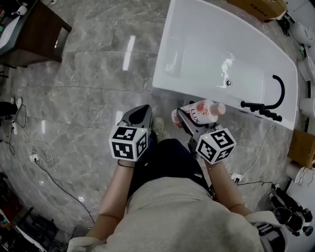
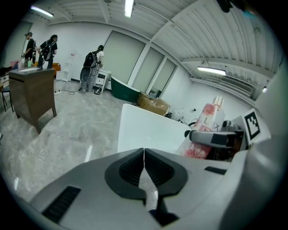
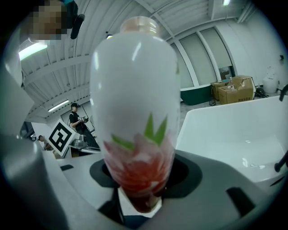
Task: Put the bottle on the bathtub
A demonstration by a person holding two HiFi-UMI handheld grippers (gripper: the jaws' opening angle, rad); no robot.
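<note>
A white bottle [image 1: 199, 112] with a red flower print and a pink cap is held in my right gripper [image 1: 189, 118], which is shut on it. In the right gripper view the bottle [image 3: 135, 112] fills the middle, its base between the jaws. It hangs just short of the near rim of the white bathtub [image 1: 216, 54]. The bathtub [image 3: 234, 130] lies ahead to the right, and the bathtub [image 2: 144, 130] also shows in the left gripper view. My left gripper [image 1: 139, 117] is shut and empty, left of the bottle [image 2: 204, 130].
A black faucet [image 1: 268, 101] stands on the tub's right end. The floor is grey marble. A dark wooden desk [image 1: 34, 34] stands far left, with cables [image 1: 29, 147] nearby. Cardboard boxes [image 1: 258, 7] sit beyond the tub. People [image 2: 42, 49] stand far off.
</note>
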